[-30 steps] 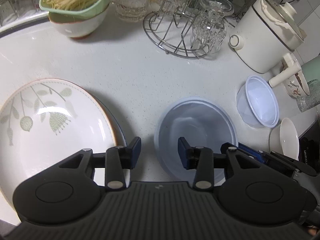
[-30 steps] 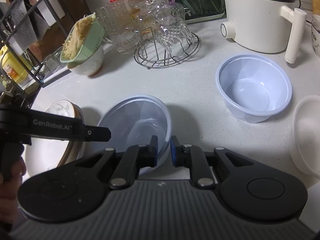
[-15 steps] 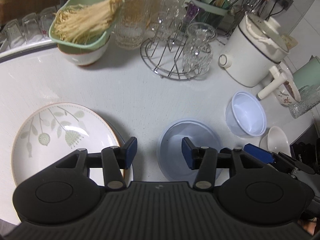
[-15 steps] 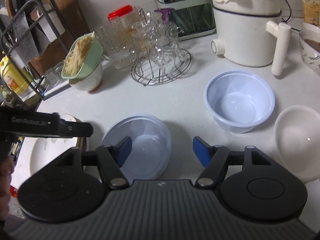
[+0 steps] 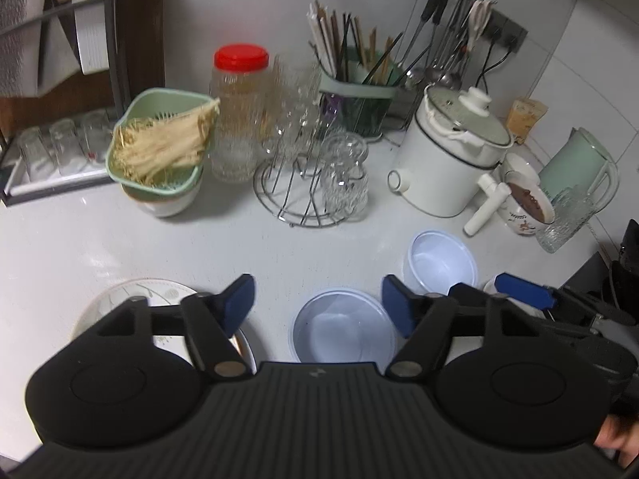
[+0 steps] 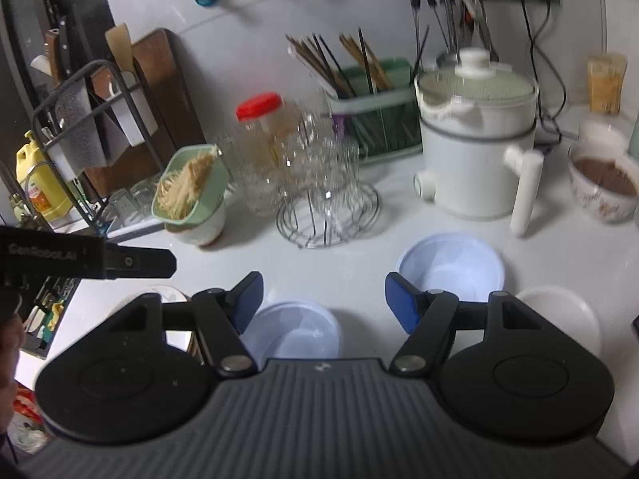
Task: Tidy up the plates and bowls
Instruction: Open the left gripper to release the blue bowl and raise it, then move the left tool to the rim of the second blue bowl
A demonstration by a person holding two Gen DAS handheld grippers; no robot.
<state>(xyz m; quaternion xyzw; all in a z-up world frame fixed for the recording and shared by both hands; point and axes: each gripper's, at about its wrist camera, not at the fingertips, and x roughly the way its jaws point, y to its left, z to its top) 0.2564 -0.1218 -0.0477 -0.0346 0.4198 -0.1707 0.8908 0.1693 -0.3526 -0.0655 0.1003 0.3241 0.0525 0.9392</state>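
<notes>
A pale blue plastic bowl (image 5: 343,329) sits on the white counter, below and between the fingers of my left gripper (image 5: 317,303), which is open and empty. It also shows in the right wrist view (image 6: 293,331), under my open, empty right gripper (image 6: 323,299). A second blue bowl (image 5: 441,263) (image 6: 451,269) stands farther right. A leaf-patterned plate (image 5: 139,293) lies at the left on another plate. A white bowl (image 6: 559,317) sits at the right.
At the back stand a green strainer of noodles (image 5: 159,147) on a bowl, a red-lidded jar (image 5: 237,111), a wire rack with glasses (image 5: 311,183), a white electric pot (image 5: 451,159), a bowl of brown food (image 6: 603,183) and a chopstick holder (image 6: 371,107).
Both grippers have lifted up and back from the counter. The right gripper, nearly shut at the near bowl's rim a second ago, opened wide. The left jaws also opened wider.
</notes>
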